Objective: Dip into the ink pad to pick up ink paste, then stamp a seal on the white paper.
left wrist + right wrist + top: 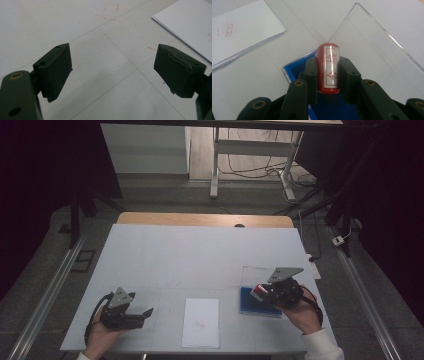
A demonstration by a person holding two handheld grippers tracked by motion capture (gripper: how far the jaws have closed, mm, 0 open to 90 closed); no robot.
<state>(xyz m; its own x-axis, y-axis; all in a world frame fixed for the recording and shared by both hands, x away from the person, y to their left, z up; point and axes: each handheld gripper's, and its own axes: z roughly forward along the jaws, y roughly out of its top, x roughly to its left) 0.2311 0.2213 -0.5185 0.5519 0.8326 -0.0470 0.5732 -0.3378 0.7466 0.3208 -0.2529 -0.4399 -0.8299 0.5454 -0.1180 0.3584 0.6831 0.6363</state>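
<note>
Right tool (329, 75): lying nearest the lens in the right gripper view, clenched on a short red cylindrical stamp with a white label of red characters (329, 71), jaws pressing both its sides.
Stamp position: being held just above the blue ink pad in a shallow clear plastic case (294, 71); whether touching the pad cannot be told.
Case lid: clear hinged plastic lid (372, 50) lying open, flat on the tabletop beyond the pad.
Left tool (131, 312): released, jaws standing wide apart with nothing between them, hovering low over the bare white tabletop (200, 255) at the person's left.
Paper: thin stack of white rectangular sheets (200, 322) lying between the two tools, near the front edge, bearing a small red stamped mark (200, 324).
Step in hand: seemingly inking, or just finishing inking, the stamp at the pad.
Next move: probably carrying the stamp across to the sheets, keeping it upright, face down, and pressing squarely on a blank area.
Left tool's likely role: possibly steadying the sheets while pressing.
</note>
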